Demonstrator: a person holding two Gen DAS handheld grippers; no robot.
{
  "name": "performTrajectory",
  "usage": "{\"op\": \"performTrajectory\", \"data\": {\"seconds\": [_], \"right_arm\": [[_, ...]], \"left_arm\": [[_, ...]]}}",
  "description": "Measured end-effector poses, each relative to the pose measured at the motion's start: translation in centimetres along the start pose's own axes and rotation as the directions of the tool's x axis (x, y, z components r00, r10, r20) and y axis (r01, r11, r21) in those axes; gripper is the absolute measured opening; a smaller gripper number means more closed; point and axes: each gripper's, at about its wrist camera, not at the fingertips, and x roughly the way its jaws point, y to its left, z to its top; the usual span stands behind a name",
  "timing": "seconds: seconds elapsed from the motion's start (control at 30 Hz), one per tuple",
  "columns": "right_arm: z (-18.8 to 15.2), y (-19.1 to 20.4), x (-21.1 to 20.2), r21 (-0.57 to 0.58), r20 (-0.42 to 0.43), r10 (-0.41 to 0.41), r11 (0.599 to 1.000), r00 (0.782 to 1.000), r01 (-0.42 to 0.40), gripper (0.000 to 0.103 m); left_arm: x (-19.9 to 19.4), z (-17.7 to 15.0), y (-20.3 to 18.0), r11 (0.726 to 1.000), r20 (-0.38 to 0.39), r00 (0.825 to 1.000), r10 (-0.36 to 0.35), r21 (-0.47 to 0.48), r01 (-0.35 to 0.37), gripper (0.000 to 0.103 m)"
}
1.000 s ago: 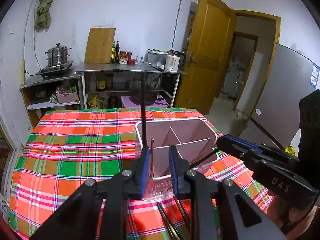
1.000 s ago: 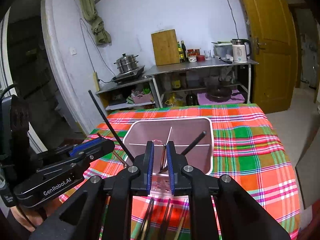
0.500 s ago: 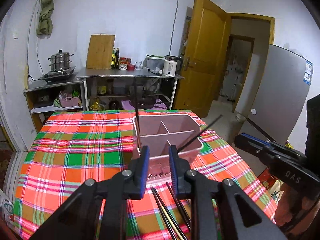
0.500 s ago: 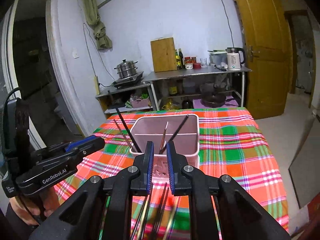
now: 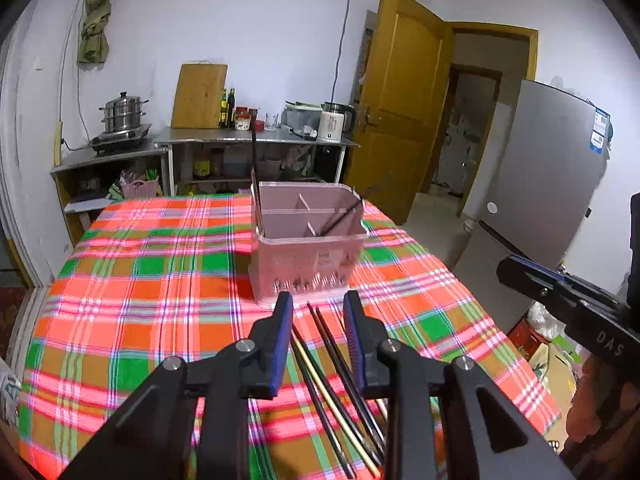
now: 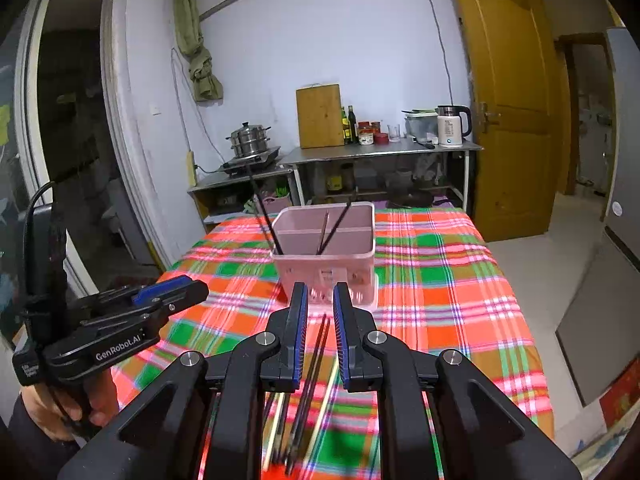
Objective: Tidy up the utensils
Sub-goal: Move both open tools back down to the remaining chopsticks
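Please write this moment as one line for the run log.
left gripper: open, empty | right gripper: open, empty | pink holder: some chopsticks inside | loose chopsticks: on tablecloth, near both grippers

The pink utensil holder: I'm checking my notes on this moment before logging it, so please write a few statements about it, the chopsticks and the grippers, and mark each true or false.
1. The pink utensil holder stands upright on the plaid tablecloth. True.
2. The holder is empty. False: dark chopsticks lean inside it.
3. Loose chopsticks lie on the cloth in front of the holder. True.
4. The left gripper is clamped on a chopstick. False: its jaws are apart and hold nothing.
5. The right gripper is open and empty. True.
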Motion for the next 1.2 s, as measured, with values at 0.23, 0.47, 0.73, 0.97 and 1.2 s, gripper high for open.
{"op": "performTrajectory", "data": {"seconds": [0.23,0.47,0.73,0.97,1.2], "right_arm": [[-3.7,-0.2,0.5,0.018,-0.056,0.019,1.000,0.998,-0.018,0.013],[-5.8,-0.6,3.6,0.022,-0.134,0.050,0.999,0.990,-0.047,0.013],[-7.1,-2.0,7.4,0.059,-0.203,0.062,0.997,0.977,-0.051,0.013],[-7.6,-2.5,9.6,0.070,-0.241,0.073,0.996,0.968,-0.058,0.013],[-7.3,-2.8,10.9,0.075,-0.253,0.082,0.995,0.964,-0.065,0.013]], "left_arm": [[0.2,-3.8,1.3,1.000,-0.052,0.999,0.005,-0.026,-0.007,0.031],[3.3,-5.7,2.8,0.997,-0.135,0.991,0.003,-0.072,-0.013,0.031],[8.0,-6.5,2.6,0.996,-0.227,0.974,-0.028,-0.092,0.007,0.031],[11.7,-7.4,2.5,0.995,-0.298,0.954,-0.018,-0.102,-0.013,0.031],[13.0,-7.7,1.9,0.997,-0.313,0.950,0.014,-0.066,-0.037,0.031]]}}
